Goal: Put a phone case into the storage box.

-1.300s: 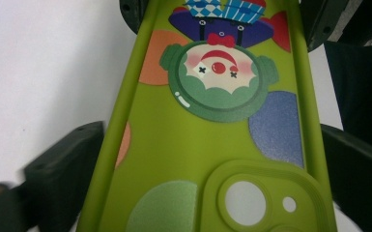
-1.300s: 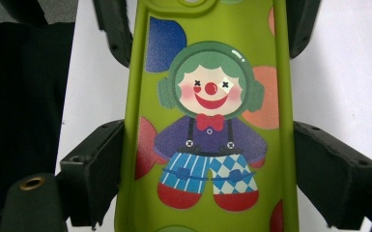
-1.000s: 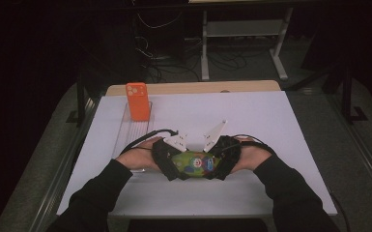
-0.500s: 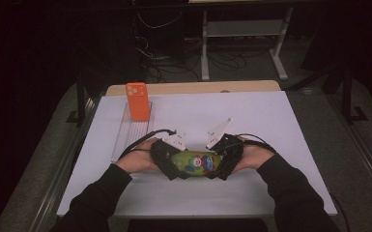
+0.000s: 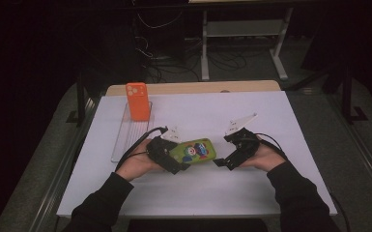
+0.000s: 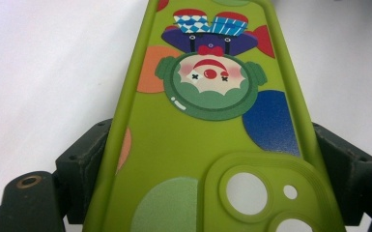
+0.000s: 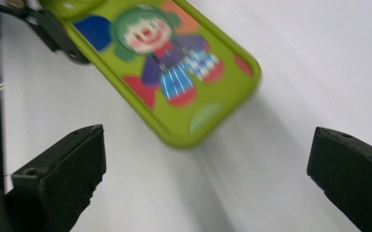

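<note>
A green phone case with a clown picture (image 5: pixel 194 150) (image 6: pixel 207 121) (image 7: pixel 169 63) is held over the white table. My left gripper (image 5: pixel 174 159) (image 6: pixel 212 164) is shut on its camera end, one jaw on each long edge. My right gripper (image 5: pixel 222 162) (image 7: pixel 207 169) stands open just right of the case's free end, with its jaws wide apart and nothing between them. An orange phone case (image 5: pixel 137 100) stands upright at the far end of a clear tray (image 5: pixel 125 140) to the left.
The white table top (image 5: pixel 270 121) spreads to the right and toward the person. A wooden board edge (image 5: pixel 198 88) runs along the back. Beyond it are a dark floor, cables and a metal stand (image 5: pixel 241 34).
My right gripper has let go of the green case and drawn back to the right, jaws now open. The left gripper keeps hold of the case.
</note>
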